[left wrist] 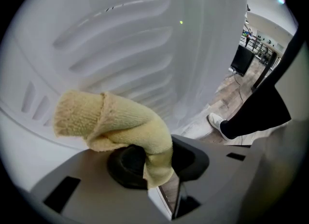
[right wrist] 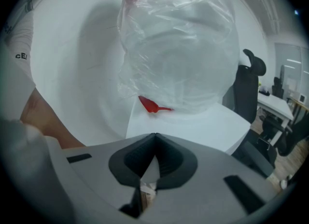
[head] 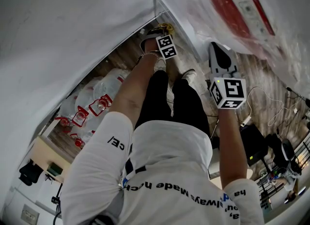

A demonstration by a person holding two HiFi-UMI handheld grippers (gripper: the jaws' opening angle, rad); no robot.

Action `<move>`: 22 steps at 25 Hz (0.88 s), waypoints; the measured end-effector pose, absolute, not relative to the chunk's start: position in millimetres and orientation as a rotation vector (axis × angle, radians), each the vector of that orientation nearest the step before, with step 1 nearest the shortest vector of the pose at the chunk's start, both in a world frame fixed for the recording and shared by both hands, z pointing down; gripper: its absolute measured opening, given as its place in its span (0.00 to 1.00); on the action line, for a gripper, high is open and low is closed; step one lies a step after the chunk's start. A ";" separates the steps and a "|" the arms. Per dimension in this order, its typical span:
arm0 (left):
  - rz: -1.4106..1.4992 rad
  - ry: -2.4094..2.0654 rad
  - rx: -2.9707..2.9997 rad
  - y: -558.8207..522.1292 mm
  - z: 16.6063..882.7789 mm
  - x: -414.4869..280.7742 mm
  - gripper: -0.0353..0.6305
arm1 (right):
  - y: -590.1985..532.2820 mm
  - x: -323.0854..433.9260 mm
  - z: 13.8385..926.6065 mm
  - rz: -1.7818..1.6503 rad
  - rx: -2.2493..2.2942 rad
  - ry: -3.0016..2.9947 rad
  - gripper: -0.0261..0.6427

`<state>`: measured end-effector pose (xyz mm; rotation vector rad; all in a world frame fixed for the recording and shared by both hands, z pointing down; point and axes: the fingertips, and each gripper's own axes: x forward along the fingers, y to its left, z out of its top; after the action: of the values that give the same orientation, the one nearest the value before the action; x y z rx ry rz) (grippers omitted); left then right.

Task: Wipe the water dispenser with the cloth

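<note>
Wood floor (left wrist: 227,95); one cloth (left wrist: 116,121), two tools (left wrist: 149,162) (right wrist: 153,141)

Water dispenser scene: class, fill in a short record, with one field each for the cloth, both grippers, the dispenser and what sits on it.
cloth: pale yellow, bunched, close against the dispenser's side; contact unclear
left gripper: shut on the cloth
right gripper: shut, empty, pointing at the dispenser's top
water dispenser: white, ribbed side panel
plastic wrapping: clear, over whatever stands on the dispenser's top
</note>
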<state>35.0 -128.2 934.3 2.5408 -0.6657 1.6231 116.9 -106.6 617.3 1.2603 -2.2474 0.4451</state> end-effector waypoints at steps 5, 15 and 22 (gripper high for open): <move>1.597 -0.645 2.549 -111.8 935.6 50.0 0.24 | -106.4 116.8 617.0 0.443 1.261 -2.250 0.05; 1.589 -0.565 2.583 -77.7 937.3 77.1 0.24 | -106.3 116.7 617.5 0.441 1.262 -2.255 0.05; 1.567 -0.508 2.613 -52.0 938.7 97.8 0.24 | -106.4 117.0 616.9 0.440 1.264 -2.260 0.05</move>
<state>97.8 -52.0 938.7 2.6126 -0.5081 1.5672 117.0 -106.4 616.9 1.2641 -2.2597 0.4397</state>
